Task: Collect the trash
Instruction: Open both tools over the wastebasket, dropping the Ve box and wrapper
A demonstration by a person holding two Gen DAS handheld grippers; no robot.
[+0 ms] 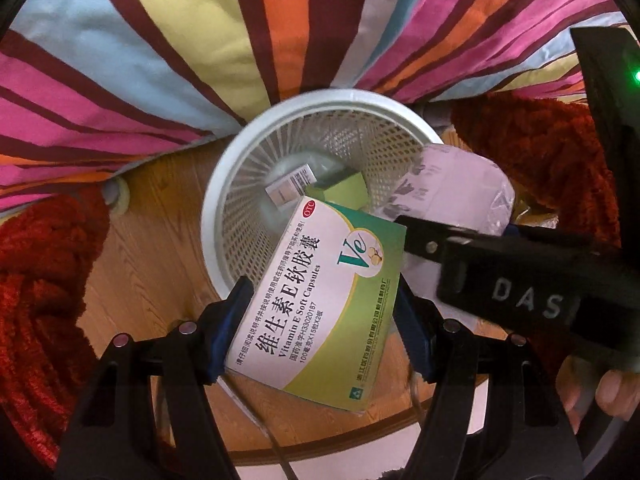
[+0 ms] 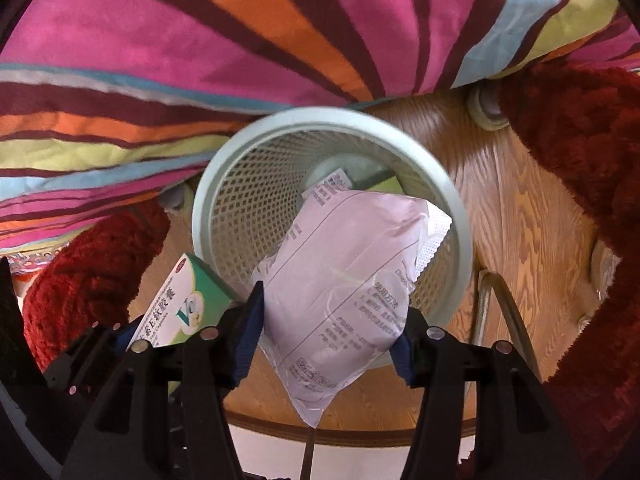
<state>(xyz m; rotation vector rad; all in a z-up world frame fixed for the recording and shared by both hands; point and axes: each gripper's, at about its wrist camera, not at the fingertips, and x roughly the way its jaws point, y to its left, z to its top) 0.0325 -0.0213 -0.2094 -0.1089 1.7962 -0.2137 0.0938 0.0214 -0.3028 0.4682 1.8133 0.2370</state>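
A white mesh waste basket [image 1: 224, 184] [image 2: 460, 220] stands on the wood floor below both grippers. My left gripper [image 1: 322, 308] is shut on a green-and-white Vitamin E box [image 1: 320, 304] [image 2: 180, 304], which is tilted with its upper end over the basket's rim. My right gripper [image 2: 332, 328] is shut on a white printed plastic pouch [image 2: 340, 280] [image 1: 460, 188] that hangs over the basket's mouth. The two grippers are side by side, the right one's black body [image 1: 520, 280] close beside the box. Inside the basket lie a small grey carton [image 1: 288, 188] and a green box [image 1: 344, 192].
A bright striped cloth [image 1: 160, 60] [image 2: 200, 60] hangs just behind the basket. Red shaggy fabric [image 1: 36, 280] [image 2: 580, 160] lies on both sides of it. A round furniture foot [image 1: 118, 196] [image 2: 486, 110] rests on the wood floor [image 2: 528, 220]. A person's fingers [image 1: 612, 392] show at the right edge.
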